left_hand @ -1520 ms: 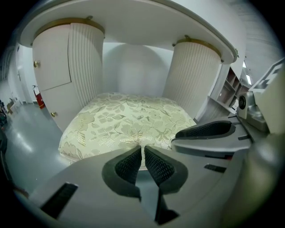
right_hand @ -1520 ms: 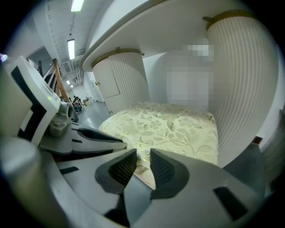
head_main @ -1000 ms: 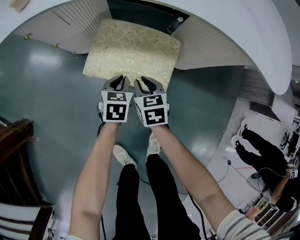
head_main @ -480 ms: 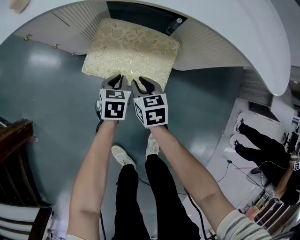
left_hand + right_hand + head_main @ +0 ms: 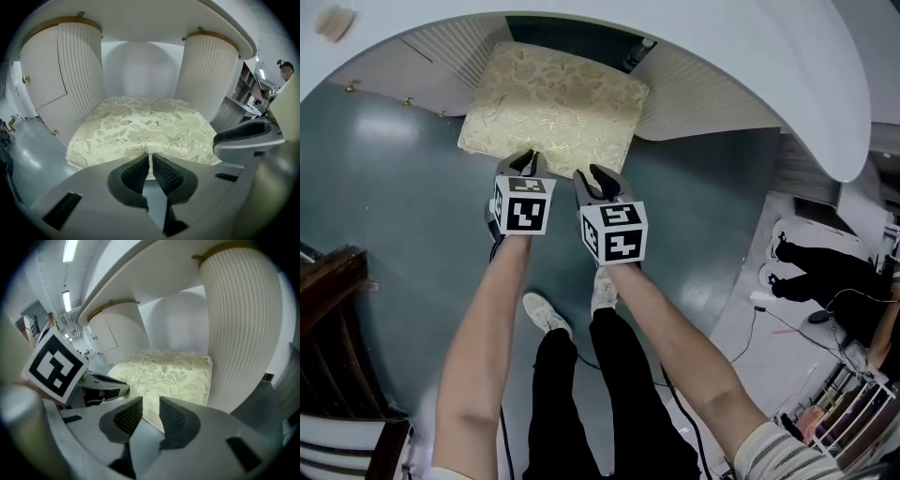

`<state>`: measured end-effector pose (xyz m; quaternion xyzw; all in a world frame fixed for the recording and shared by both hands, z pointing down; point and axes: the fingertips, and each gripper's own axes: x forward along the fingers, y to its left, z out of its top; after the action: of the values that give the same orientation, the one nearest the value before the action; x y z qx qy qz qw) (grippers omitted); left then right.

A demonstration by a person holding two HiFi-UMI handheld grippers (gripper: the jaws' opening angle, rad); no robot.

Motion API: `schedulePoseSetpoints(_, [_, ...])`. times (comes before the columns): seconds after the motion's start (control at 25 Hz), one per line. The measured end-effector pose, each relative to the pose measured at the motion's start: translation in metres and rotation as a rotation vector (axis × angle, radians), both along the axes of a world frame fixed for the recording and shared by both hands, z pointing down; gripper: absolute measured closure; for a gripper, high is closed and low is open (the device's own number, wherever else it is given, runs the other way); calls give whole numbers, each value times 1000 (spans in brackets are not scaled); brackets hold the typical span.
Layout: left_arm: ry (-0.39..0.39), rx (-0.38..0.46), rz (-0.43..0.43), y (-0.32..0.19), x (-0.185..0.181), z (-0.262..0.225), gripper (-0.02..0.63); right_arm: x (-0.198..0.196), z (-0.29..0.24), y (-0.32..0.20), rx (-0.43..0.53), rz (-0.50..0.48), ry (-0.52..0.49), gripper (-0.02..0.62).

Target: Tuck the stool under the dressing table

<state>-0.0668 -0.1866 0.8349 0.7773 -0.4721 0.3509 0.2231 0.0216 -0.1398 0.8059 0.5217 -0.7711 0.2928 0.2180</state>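
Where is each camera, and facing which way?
Head view: on the head, facing down at the cream floral cushioned stool partly under the white dressing table; arms, legs, left gripper, right gripper show.
Left gripper view: on that gripper, facing the stool's front; fingers pinch its edge.
Right gripper view: facing its right corner; fingers slightly apart.
All share the stool.

- We find the stool (image 5: 548,108) partly under the dressing table (image 5: 750,56): its back edge lies beneath the tabletop and its front part is out over the floor (image 5: 403,206).
- It sits between the table's left pedestal (image 5: 70,70) and right pedestal (image 5: 208,75).
- Our left gripper (image 5: 525,161) meets the middle of the stool's front edge. Our right gripper (image 5: 598,176) sits just beside it, toward the front right corner.
- Our feet (image 5: 548,311) stand behind both grippers.
- A chair (image 5: 328,309) stands far left, and another person (image 5: 825,272) far right.
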Motion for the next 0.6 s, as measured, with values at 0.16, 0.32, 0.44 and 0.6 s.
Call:
schedulePoseSetpoints(0.16, [-19, 4, 12, 3, -1, -6, 597, 6, -10, 14, 7, 10, -9, 494])
schedulePoseSetpoints(0.32, [-5, 60, 12, 15, 3, -24, 597, 4, -24, 20, 26, -1, -6, 497])
schedulePoseSetpoints(0.44, [16, 93, 10, 32, 15, -43, 598, 3, -39, 26, 36, -6, -6, 513])
schedulePoseSetpoints(0.6, [54, 75, -34, 53, 17, -62, 598, 4, -64, 31, 54, -2, -10, 535])
